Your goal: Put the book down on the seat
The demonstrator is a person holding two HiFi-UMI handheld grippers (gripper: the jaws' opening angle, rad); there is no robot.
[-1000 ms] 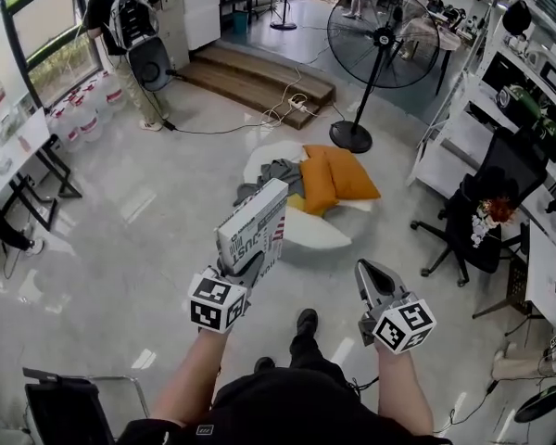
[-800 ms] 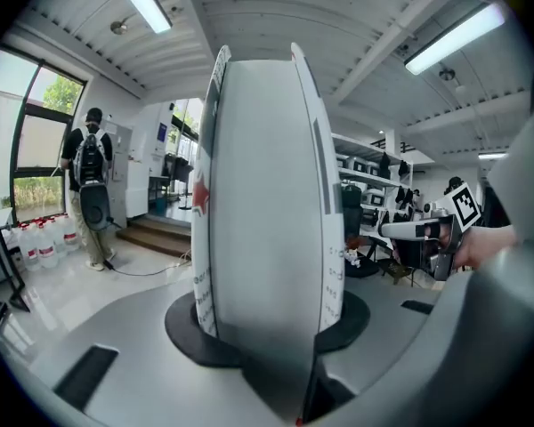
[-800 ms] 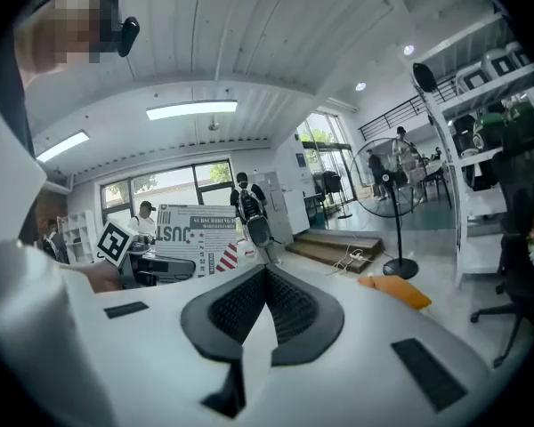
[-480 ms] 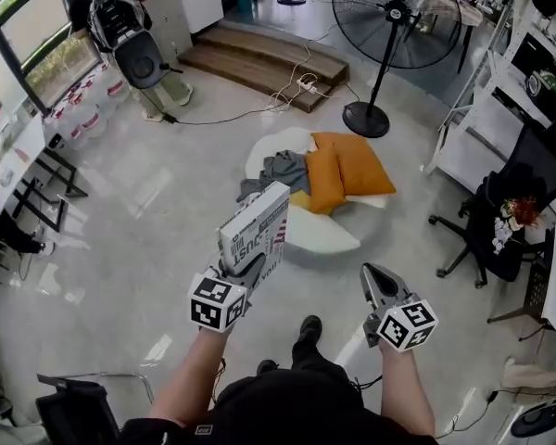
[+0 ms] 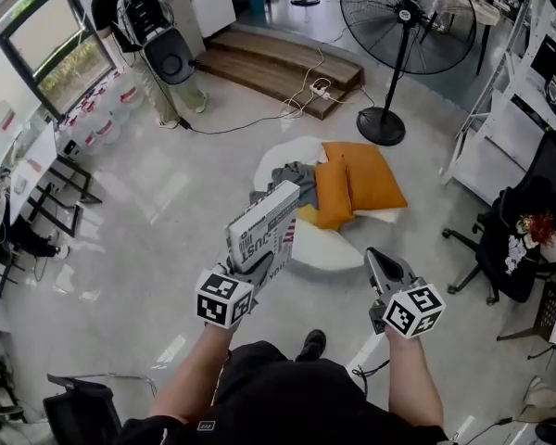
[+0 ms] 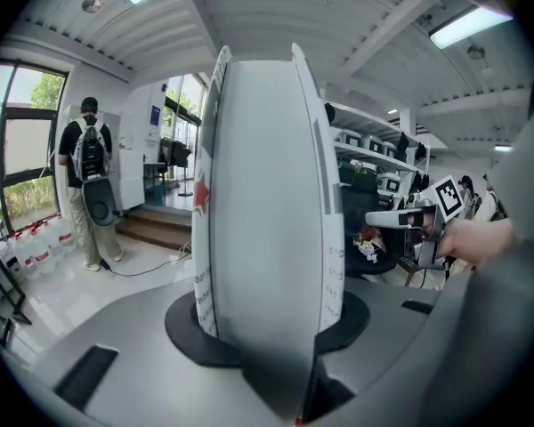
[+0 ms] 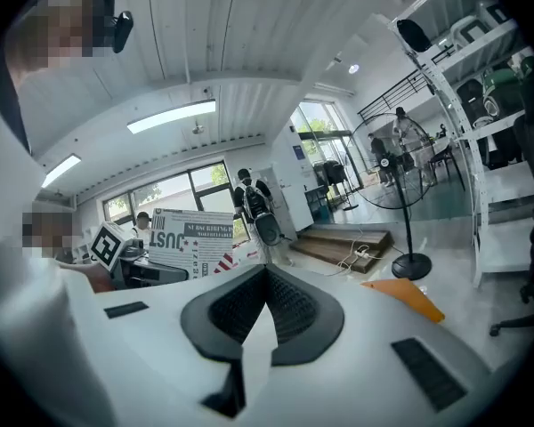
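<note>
Your left claw grips the book, which hides part of the white seat. Your right claw is closed, empty.

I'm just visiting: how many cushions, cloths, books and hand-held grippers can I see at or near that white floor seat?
Orange cushions: 2
Grey cloth: 1
Book: 1
Hand-held grippers: 2, the left hand-held gripper and the right hand-held gripper
Total: 6
</note>
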